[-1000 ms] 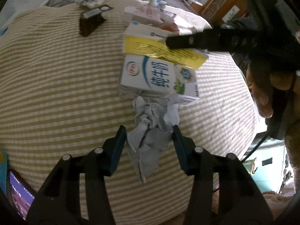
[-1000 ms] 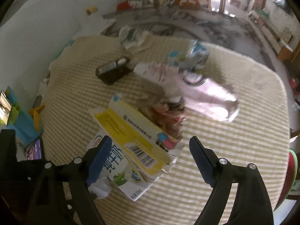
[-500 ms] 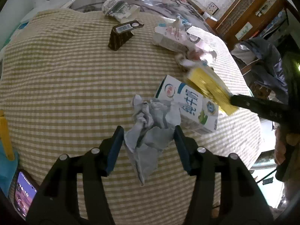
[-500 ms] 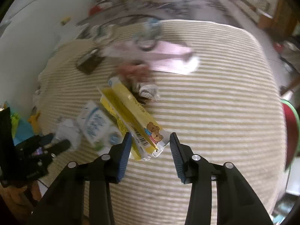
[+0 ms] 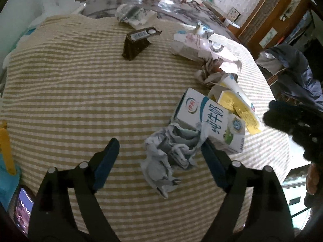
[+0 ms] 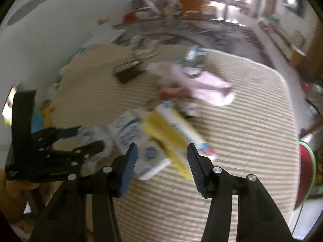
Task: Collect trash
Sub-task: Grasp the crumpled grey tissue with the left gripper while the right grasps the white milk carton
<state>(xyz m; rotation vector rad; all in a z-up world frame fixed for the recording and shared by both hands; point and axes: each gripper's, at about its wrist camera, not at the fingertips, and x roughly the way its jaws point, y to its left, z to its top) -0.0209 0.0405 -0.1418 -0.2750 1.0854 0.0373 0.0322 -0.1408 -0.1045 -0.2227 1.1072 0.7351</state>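
Striped tablecloth (image 5: pixel 60 92), one milk carton (image 5: pixel 210 121), one crumpled tissue (image 5: pixel 167 153)

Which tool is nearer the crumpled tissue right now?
Left. The left tool straddles the tissue, jaws opening, pads clear of it. The right tool hangs off to the side over the milk carton and yellow box, jaws opening, empty.
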